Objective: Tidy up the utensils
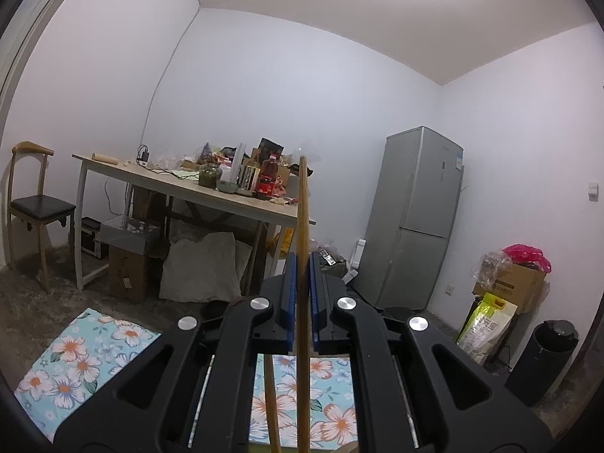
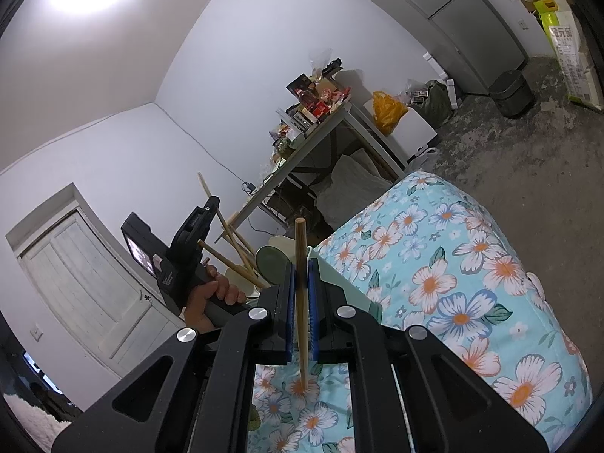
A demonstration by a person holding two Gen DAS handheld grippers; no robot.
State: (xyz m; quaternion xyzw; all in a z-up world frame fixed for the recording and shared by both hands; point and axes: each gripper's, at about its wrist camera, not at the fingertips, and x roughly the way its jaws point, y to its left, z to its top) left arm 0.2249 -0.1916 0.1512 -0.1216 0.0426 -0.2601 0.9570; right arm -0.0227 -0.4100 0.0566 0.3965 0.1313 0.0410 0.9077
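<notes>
Jaws, left gripper (image 1: 303,264): closed down to a narrow gap, blue pads clamped on one wooden chopstick (image 1: 302,226), which is held upright and runs from below the frame to well above the fingertips.
Jaws, right gripper (image 2: 301,271): likewise nearly shut, pads pinched on a second wooden chopstick (image 2: 301,264), upright, its lower end seen just over the floral cloth (image 2: 453,264).
Loose stick: a further chopstick (image 1: 271,404) is seen low in the left wrist view, beside the held one and not gripped.
Left hand (image 2: 215,298): seen from the right wrist view, wrapped round the handle of its gripper, at the near left.
Holder: a pale cup (image 2: 241,283) with several chopsticks leaning out of it is seen beside a dark green round item (image 2: 271,264), just beyond the right gripper's fingertips; what it rests on cannot be told.
Background: a cluttered table (image 1: 211,196) at the far side, a grey refrigerator (image 1: 419,219) at the far right.
Step in hand: judged to be carriage, one chopstick held per gripper, neither yet deposited.
Next move: each stick is probably to be brought over the cup, tip lowered among the others, and only then are the pads to be released; a tilted entry could knock the leaning sticks.
</notes>
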